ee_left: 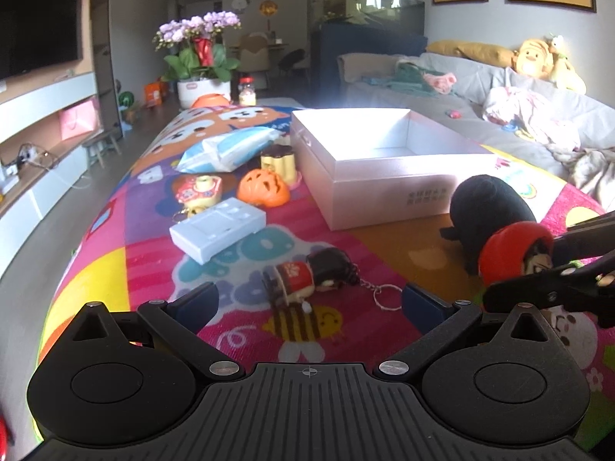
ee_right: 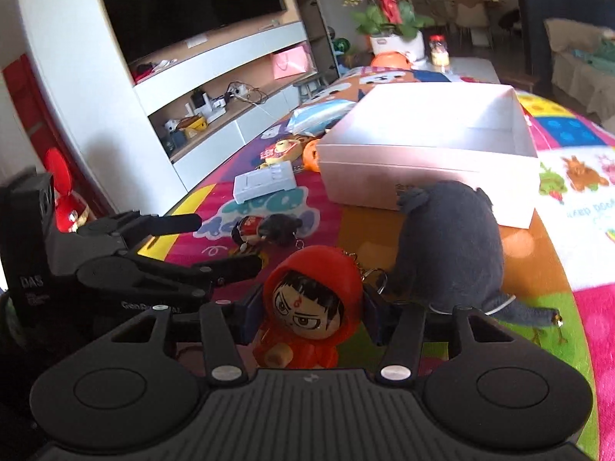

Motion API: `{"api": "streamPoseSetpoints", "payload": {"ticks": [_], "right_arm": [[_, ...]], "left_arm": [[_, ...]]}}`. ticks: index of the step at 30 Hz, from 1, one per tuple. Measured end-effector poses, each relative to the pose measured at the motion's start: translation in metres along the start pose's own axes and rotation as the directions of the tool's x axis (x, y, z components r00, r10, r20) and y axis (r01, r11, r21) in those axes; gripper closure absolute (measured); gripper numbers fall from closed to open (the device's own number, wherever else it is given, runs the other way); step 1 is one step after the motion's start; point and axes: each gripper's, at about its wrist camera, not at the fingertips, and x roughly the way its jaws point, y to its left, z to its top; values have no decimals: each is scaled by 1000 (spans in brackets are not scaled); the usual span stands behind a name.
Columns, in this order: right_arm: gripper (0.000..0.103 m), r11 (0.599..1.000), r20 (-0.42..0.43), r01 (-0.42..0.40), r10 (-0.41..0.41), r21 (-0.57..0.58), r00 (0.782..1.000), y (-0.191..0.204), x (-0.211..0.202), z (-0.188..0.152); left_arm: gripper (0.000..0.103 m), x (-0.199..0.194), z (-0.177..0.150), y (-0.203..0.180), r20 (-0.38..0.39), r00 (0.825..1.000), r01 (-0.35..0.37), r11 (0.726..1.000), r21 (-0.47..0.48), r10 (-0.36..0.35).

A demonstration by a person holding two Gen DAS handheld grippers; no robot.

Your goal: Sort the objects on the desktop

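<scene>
Just in front of the white box, my right gripper is clamped on the red-hooded figurine keychain, beside the dark plush. My left gripper stands wide, empty. I judge the figurine should clear the box's near wall before release.

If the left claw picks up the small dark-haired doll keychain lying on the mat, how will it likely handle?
The doll keychain looks small and probably light. Its rounded body lies on its side, so a nudge might roll it. The chain and ring trail loose and would likely dangle and swing. The left claw stands open around it, not touching.
</scene>
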Motion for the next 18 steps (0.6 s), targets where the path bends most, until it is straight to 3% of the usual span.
{"api": "streamPoseSetpoints", "payload": {"ticks": [2,4,6,10,12,15,18], "right_arm": [[51,1000,-4,-5,5,-13,1000,1,1,-2],[51,1000,-2,-14,14,-3,1000,-2,1,-1],[35,1000,32,-22,22,2,999,-5,-5,4],[24,1000,160,-4,7,-23,987,-9,-33,11],[17,997,210,67,-58,-36,976,-12,-43,14],[16,978,246,207,-196,-18,949,-22,-46,17],[15,960,241,277,-278,38,930,-35,-45,18]], "left_arm": [[0,-7,-2,0,10,999,48,999,5,-48],[0,-15,-4,-1,9,990,144,989,25,-144],[0,-22,-5,-6,7,981,192,980,55,-193],[0,-23,-5,-17,-21,976,219,972,80,-218],[0,-20,0,-22,-32,965,260,965,44,-259],[0,-8,7,-38,-56,950,305,952,-15,-306],[0,8,12,-62,-73,958,280,960,7,-279]]}}
